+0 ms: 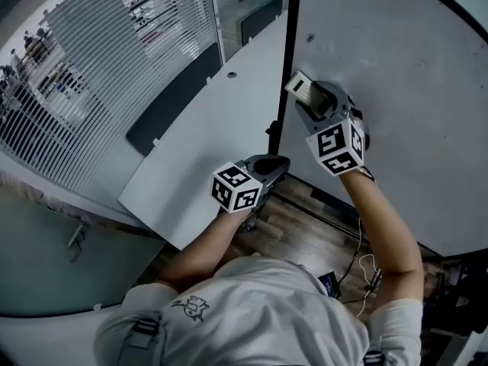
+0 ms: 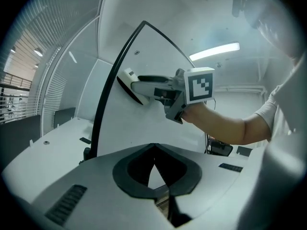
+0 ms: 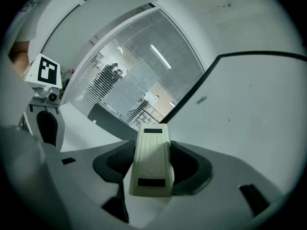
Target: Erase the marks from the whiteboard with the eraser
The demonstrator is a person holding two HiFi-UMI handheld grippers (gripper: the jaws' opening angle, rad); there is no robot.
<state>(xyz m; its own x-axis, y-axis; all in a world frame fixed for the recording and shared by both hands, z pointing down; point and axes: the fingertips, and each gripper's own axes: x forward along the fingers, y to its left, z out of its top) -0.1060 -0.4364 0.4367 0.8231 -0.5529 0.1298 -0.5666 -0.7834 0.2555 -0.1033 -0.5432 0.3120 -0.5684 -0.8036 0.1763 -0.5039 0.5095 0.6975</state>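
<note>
Currently the right tool (image 3: 152,167) is clenched on the eraser (image 3: 151,159). In the right gripper view both jaws press on the long sides of the cream body, and the eraser's front end projects past the jaw tips toward the whiteboard (image 1: 412,90).

1. Eraser position. In the head view it sits at the whiteboard's left margin, just beside the black frame edge (image 1: 287,59). In the left gripper view its dark pad face is turned to the white surface and lies at or just off it. I cannot confirm contact.

2. Left tool (image 2: 153,147). Its jaws are closed tip to tip with nothing between them. Only a small triangular gap behind the tips shows the pale surface beyond. In the head view this tool hangs below the eraser, near the lower part of the whiteboard's frame edge and apart from the right tool.

3. Board surface. One small dark speck (image 1: 309,36) shows above the eraser, just inside the frame edge. The rest of the whiteboard reads as plain white.

4. Surroundings. A white bench (image 1: 206,128) lies left of the whiteboard, and a wooden floor (image 1: 305,219) shows below its lower edge.
</note>
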